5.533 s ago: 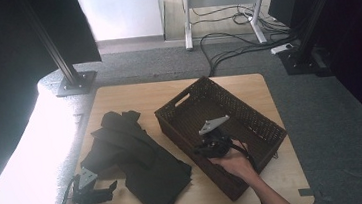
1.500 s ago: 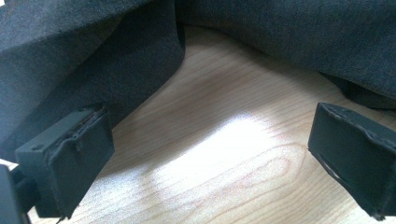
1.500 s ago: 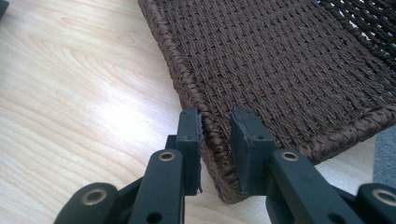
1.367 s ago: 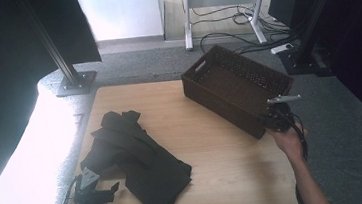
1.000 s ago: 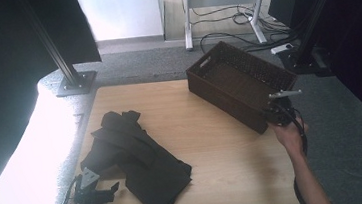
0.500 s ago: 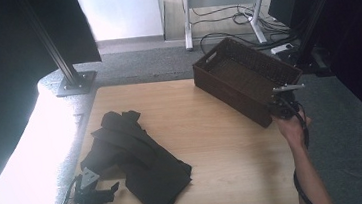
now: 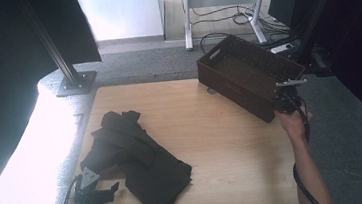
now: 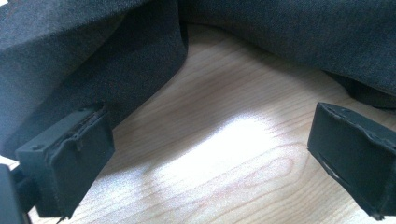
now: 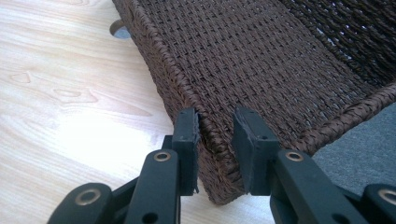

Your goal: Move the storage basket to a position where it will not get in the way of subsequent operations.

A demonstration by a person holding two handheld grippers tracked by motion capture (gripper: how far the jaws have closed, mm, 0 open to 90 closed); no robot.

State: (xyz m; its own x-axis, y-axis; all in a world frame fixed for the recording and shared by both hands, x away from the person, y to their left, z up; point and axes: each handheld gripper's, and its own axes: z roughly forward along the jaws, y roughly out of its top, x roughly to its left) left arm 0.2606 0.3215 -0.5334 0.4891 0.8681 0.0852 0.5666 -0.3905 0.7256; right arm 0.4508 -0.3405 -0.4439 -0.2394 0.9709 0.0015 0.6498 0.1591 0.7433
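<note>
Left tool (image 7: pixel 97 195): rests at the front-left corner of the bench (image 7: pixel 223 143), jaws spread wide and released. Bare wood lies between the jaws; the dark grey cloth (image 7: pixel 139 158) lies just beyond, its fold touching the left jaw in the left gripper view.

Right tool (image 7: pixel 285 103): jaws narrowed around the near corner wall of the brown woven basket (image 7: pixel 246 73), grasping it. The basket sits tilted at the bench's far-right edge, overhanging it. No legible writing or labels.
</note>
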